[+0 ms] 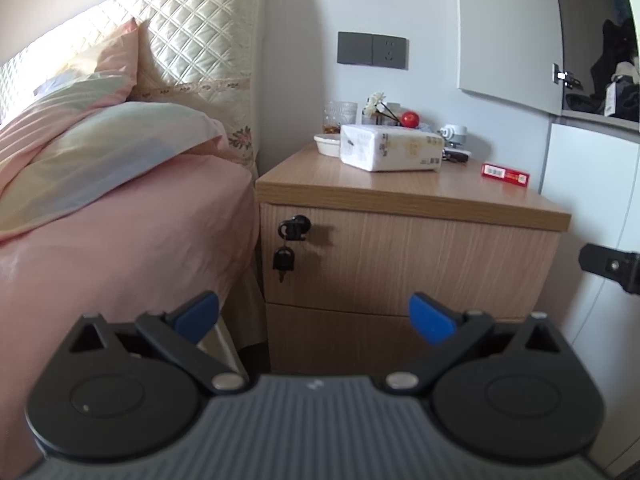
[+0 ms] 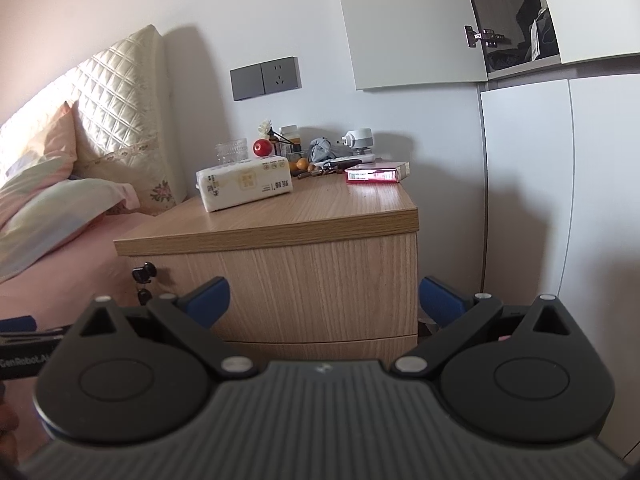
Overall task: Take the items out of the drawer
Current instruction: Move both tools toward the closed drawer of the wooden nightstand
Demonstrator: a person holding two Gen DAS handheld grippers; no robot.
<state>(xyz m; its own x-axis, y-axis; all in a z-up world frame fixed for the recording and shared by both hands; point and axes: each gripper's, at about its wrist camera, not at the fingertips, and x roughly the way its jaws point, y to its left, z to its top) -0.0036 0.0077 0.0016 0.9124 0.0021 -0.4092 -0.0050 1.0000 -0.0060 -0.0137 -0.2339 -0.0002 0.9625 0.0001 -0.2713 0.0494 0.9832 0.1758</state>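
A light wooden nightstand stands beside the bed. Its top drawer [image 1: 420, 264] is shut, with a black key [image 1: 294, 228] in the lock at its upper left and a second key hanging below. The lower drawer [image 1: 360, 340] is shut too. My left gripper [image 1: 314, 316] is open and empty, a short way in front of the drawers. My right gripper [image 2: 324, 300] is open and empty, facing the top drawer front [image 2: 312, 284] from the right. The lock key shows in the right wrist view [image 2: 144, 272]. The drawer contents are hidden.
On the nightstand top [image 1: 400, 188] lie a white tissue pack [image 1: 392, 148], a red box [image 1: 505, 174], a glass, a red ball, flowers and small clutter. The pink bed [image 1: 120, 240] is on the left. White wardrobe doors [image 2: 560, 200] stand on the right.
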